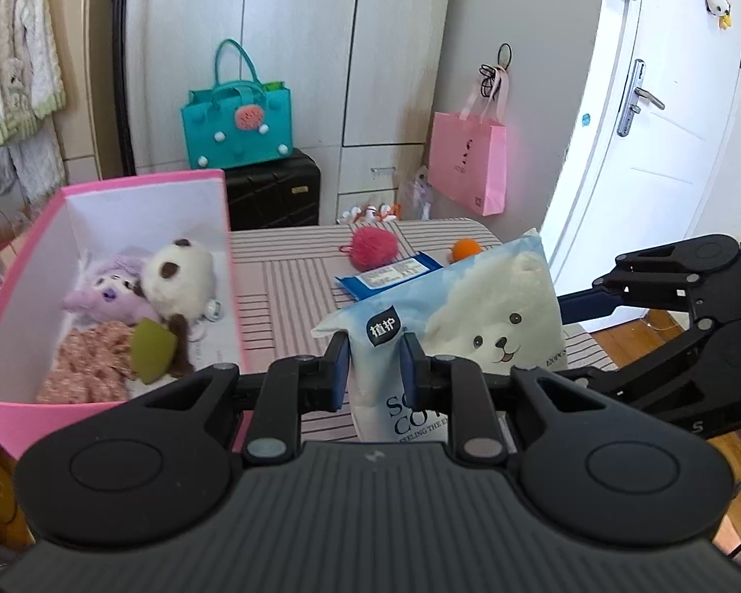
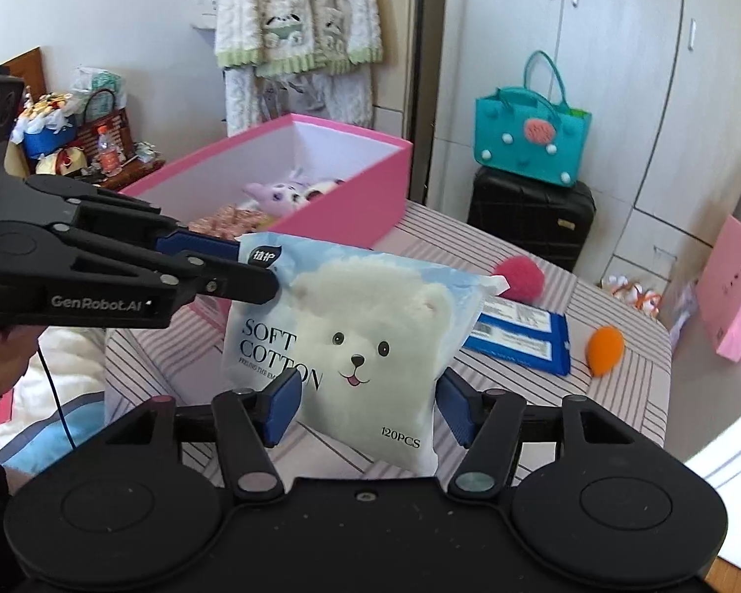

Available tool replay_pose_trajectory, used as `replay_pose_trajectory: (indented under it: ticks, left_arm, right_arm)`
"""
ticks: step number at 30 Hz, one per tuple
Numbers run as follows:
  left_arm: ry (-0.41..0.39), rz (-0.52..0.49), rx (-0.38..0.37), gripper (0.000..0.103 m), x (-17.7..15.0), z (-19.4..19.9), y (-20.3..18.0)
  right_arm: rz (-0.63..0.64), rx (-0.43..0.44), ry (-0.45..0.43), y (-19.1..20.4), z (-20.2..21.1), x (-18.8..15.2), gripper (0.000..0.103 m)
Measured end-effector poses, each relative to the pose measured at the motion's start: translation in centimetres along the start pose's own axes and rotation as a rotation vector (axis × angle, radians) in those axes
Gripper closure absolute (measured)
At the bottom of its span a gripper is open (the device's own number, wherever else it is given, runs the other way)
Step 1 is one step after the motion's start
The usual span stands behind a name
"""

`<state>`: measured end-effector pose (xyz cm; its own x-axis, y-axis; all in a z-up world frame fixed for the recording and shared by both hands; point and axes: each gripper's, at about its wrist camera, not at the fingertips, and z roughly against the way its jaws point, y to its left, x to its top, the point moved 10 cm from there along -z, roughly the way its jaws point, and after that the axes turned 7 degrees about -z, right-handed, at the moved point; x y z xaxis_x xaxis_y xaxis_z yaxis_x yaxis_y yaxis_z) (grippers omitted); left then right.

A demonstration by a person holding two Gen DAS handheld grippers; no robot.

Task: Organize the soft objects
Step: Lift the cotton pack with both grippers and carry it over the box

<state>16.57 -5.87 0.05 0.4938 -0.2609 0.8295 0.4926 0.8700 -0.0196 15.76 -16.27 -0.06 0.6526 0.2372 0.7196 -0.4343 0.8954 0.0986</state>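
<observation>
A light-blue pack of cotton pads (image 1: 494, 306) with a white bear on it hangs tilted above the striped table (image 1: 281, 291). My left gripper (image 1: 373, 360) is shut on the pack's upper corner. In the right wrist view the pack (image 2: 370, 306) hangs between the fingers of my right gripper (image 2: 368, 407), which is open, its blue pads at the pack's sides without squeezing it. The left gripper (image 2: 257, 267) reaches in from the left there. The pink box (image 1: 143, 183) at the left holds a panda plush (image 1: 178, 272), a purple plush (image 1: 108, 296) and floral cloth.
On the table behind the pack lie a pink pompom (image 2: 518, 272), a blue wipes pack (image 2: 518, 336) and an orange sponge (image 2: 605, 348). A teal bag (image 1: 237, 118) sits on a black suitcase (image 1: 271, 188). A pink paper bag (image 1: 469, 158) hangs by the white door.
</observation>
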Motion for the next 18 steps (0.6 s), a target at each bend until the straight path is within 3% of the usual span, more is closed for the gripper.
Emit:
replay_pose_trajectory:
  ticks: [10,18]
  left_arm:
    - [-0.053,-0.003,0.063,0.083,1.1,3.5,3.5]
    - [-0.071,-0.003,0.123,0.083,2.6,5.0,7.1]
  right_arm:
    - [0.096,0.038,-0.038,4.4,0.1,2.5,0.033]
    - [0.144,0.051,-0.092,6.7,-0.6,6.4,0.033]
